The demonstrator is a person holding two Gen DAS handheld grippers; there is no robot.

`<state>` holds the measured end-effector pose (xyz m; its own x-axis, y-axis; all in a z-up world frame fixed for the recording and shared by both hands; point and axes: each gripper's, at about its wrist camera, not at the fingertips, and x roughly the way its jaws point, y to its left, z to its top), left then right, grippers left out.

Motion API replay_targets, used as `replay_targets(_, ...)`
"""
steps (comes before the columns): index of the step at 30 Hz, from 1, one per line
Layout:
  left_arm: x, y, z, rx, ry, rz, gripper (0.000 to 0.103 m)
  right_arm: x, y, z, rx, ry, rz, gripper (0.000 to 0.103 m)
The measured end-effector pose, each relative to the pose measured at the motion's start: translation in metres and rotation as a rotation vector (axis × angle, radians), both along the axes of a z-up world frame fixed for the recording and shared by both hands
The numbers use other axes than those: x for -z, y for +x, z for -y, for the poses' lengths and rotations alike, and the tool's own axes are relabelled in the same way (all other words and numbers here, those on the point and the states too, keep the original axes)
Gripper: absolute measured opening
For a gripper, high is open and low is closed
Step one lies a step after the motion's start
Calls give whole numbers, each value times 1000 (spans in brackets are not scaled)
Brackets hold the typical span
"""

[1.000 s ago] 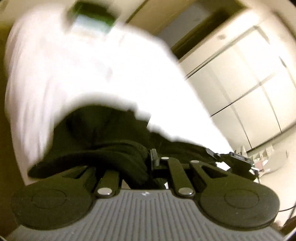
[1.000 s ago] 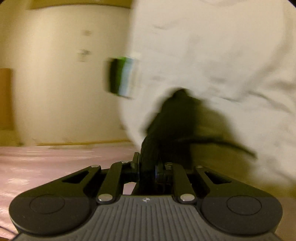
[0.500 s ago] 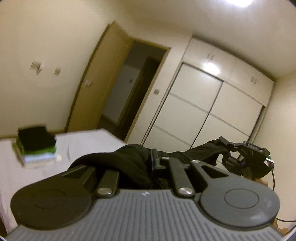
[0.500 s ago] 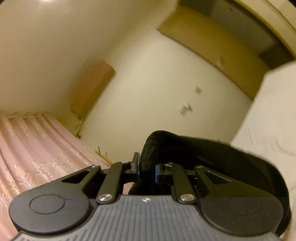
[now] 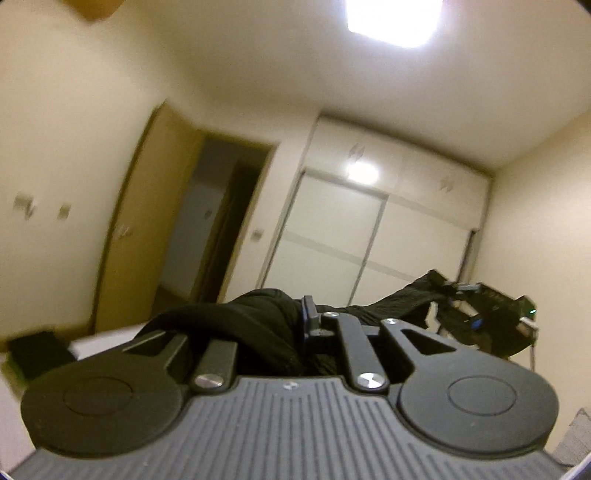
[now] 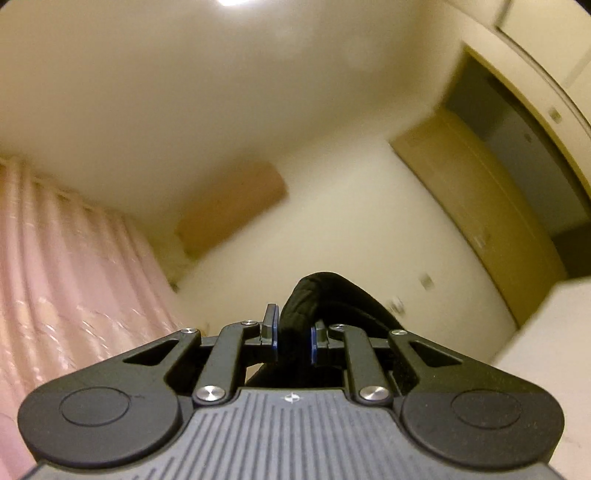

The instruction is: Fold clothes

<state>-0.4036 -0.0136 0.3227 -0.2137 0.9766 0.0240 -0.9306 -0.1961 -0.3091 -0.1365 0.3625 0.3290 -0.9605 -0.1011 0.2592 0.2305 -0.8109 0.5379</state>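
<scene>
I hold a black fabric garment [image 5: 258, 325] aloft, both jaws clamped on it; spreading it flat comes next.

no readable text, label, brand, number or sign shows in either view.

Warm, yellowish indoor light filled both views. A square ceiling lamp [image 5: 393, 20] blew out to pure white overhead, and its glare bounced off the wardrobe door [image 5: 364, 173]. Motion blur smeared the walls and the pink curtain [image 6: 55, 266]. Fisheye bending curved the door frame [image 6: 535, 110]; corners fell dark.
</scene>
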Motion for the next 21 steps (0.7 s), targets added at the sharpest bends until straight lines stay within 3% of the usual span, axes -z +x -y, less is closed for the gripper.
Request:
replay_targets(6,-53,29,14,0,6,-57,11,-53,30,20,29,118,-84,16)
replay_targets(10,-57,19,14,-39,5,-63,13,-67,40,32,40,151,-68,16)
replay_targets(13,-27,-14,-5,-60,-67,23,13,-53,19,22,53,103,41,16)
replay_targets(17,40,-99,-46,-70,-265,242,11,8,-75,-20,25,-90,311,16)
replay_targets(21,74,-173,-78,-130,-343,312,10,54,-156,-40,45,-160,434,16)
